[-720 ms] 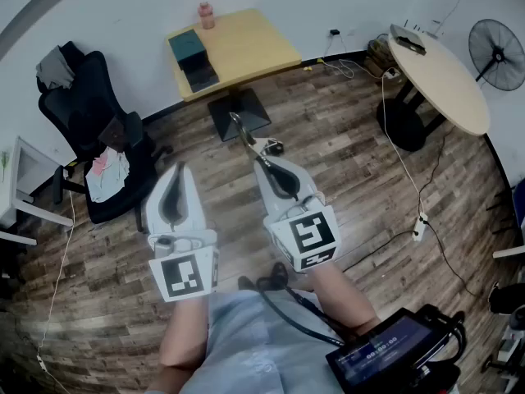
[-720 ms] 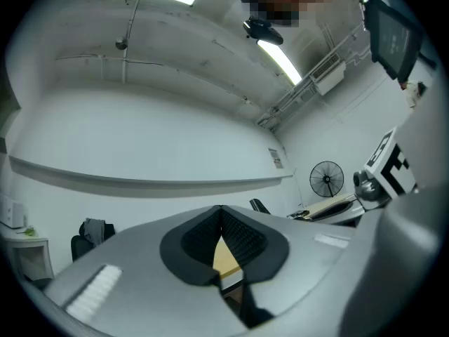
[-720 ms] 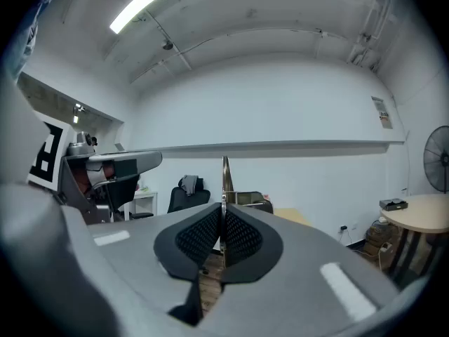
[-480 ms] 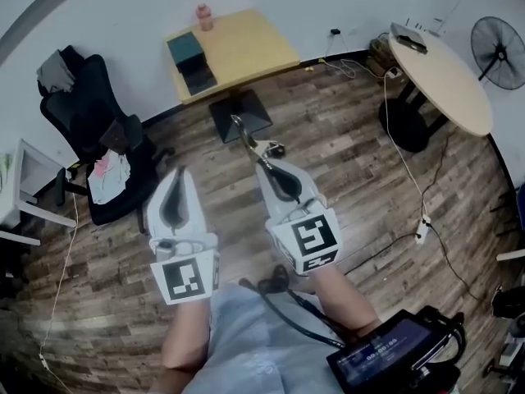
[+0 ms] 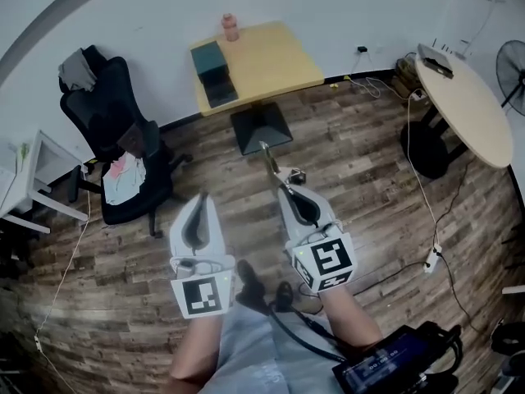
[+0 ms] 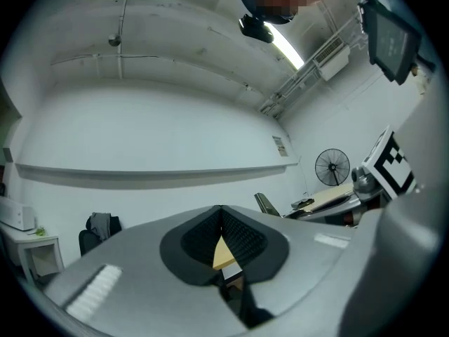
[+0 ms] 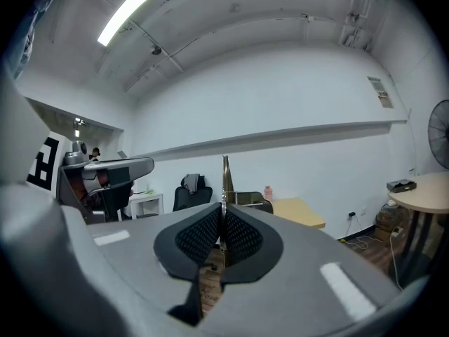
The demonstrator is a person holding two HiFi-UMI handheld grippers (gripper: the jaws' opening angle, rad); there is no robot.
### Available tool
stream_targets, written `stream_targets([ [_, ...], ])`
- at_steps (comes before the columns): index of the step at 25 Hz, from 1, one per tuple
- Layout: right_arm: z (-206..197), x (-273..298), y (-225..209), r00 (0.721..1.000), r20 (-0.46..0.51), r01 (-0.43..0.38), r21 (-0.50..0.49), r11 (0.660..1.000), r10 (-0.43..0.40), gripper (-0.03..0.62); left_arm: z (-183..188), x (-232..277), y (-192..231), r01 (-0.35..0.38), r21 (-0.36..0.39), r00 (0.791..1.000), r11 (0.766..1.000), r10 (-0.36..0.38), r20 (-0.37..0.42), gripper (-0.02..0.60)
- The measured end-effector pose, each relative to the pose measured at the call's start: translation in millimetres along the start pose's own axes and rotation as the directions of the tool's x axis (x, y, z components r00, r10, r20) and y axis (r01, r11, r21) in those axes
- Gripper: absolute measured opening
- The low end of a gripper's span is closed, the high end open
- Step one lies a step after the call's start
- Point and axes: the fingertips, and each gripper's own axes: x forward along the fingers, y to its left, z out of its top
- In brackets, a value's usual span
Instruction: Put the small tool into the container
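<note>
Right tongs (image 5: 285,189) clamped on small tool (image 5: 270,161) — left tongs (image 5: 199,199) closed, empty.

Bright even room light; ceiling tube (image 7: 130,12) glares; strong fisheye warp, dark corners.

— Where's the small tool (image 7: 225,168)?
— Pinched in my right claw (image 7: 223,213), a thin metal strip poking straight out past the tips (narrow, shiny).
— And the container (image 5: 215,72)?
— Dark box on the yellow table (image 5: 271,52), at its left edge, well apart from it.
</note>
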Motion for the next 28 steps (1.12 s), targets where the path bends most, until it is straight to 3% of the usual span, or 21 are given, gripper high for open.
stream_targets([
  [12, -23, 113, -19, 0.996, -0.082, -0.028, 0.02, 0.999, 0.029, 0.003, -49, 86, 65, -0.027, -0.042, 0.999, 0.999, 0.026, -0.023, 0.009],
  [28, 44, 267, -35, 1.0, 0.008, 0.015, -0.028, 1.0, -0.014, 0.003, -36, 211, 168, 0.012, -0.05, 0.995, 0.999, -0.007, 0.104, 0.009],
])
